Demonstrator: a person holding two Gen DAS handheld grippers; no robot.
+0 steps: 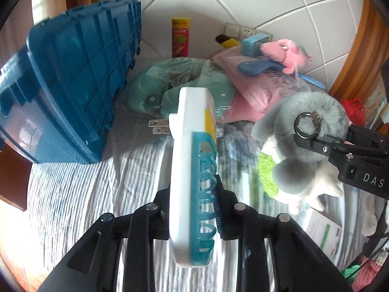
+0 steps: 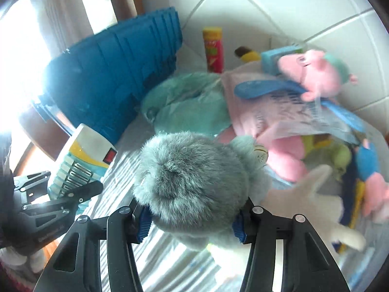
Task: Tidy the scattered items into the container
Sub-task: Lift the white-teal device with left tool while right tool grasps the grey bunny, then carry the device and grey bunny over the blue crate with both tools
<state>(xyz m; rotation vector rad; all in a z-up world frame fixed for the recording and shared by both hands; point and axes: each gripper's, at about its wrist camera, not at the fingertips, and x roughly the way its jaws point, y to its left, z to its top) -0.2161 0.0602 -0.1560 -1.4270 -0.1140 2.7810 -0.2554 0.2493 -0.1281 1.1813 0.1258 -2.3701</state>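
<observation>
My left gripper (image 1: 194,209) is shut on a white and blue plug-in device (image 1: 192,170) with two metal prongs, held above the bed; it also shows in the right wrist view (image 2: 80,160). My right gripper (image 2: 192,223) is shut on a grey plush toy (image 2: 192,175), lifted off the bed; the toy (image 1: 304,131) with its metal key ring (image 1: 307,124) shows in the left wrist view. The blue container (image 1: 73,77) lies tilted at the left on the bed; it also shows in the right wrist view (image 2: 114,73).
A mint neck pillow (image 1: 180,80), a pink bag (image 1: 262,85), a pink pig plush (image 1: 287,53), a blue brush (image 1: 257,67) and a red snack can (image 1: 180,37) lie by the tiled wall. A white box (image 1: 323,228) lies at right on the striped sheet (image 1: 97,194).
</observation>
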